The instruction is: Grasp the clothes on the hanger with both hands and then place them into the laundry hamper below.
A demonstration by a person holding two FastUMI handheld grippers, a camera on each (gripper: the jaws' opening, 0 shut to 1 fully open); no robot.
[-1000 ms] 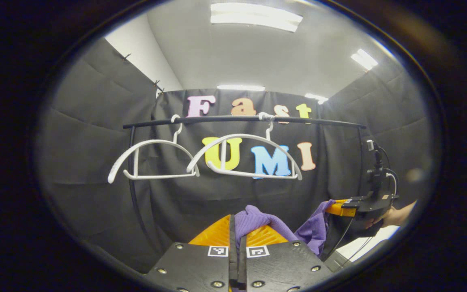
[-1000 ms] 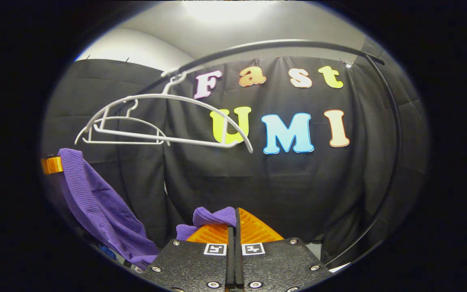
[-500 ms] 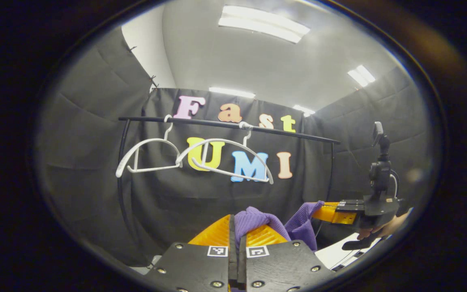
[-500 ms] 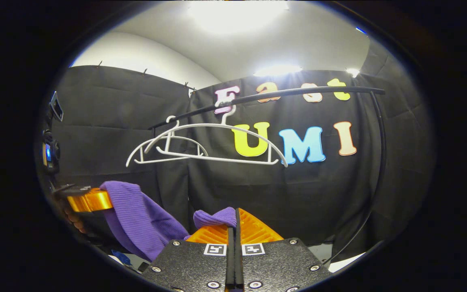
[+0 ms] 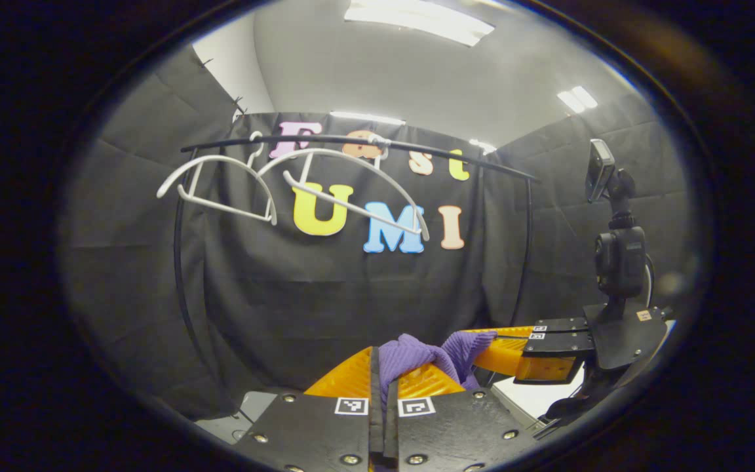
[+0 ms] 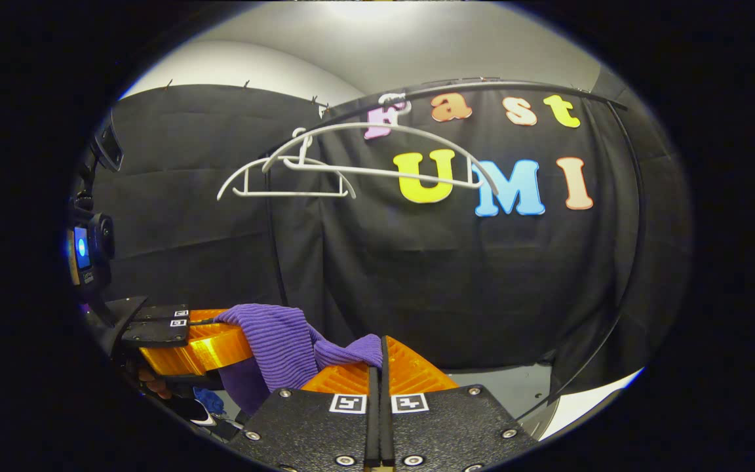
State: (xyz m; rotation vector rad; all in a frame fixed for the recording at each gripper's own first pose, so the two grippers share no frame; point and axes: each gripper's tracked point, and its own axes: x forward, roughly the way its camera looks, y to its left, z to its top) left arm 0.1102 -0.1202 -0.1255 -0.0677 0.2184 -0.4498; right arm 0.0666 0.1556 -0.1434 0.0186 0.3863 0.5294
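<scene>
A purple ribbed garment (image 5: 417,354) is bunched between the two grippers. My left gripper (image 5: 383,364) is shut on one end of it at the bottom of the left gripper view. My right gripper (image 6: 381,357) is shut on the other end of the garment (image 6: 286,344) in the right gripper view. Each view also has the other gripper close beside: the right gripper (image 5: 515,347) at lower right, the left gripper (image 6: 200,344) at lower left. Two bare white hangers (image 5: 286,187) (image 6: 351,164) hang on the black rail (image 5: 351,141) above. The hamper is hidden.
The rail's black uprights (image 5: 181,275) (image 6: 633,262) curve down on both sides. A pale floor patch (image 6: 580,406) lies low on the right, and a hand (image 6: 154,380) holds the left gripper. Something blue (image 6: 207,398) lies low beneath the garment.
Both grippers have come down and closer together with the garment still held; the cloth between them is now bunched short. The hangers and rail sit higher in both views.
</scene>
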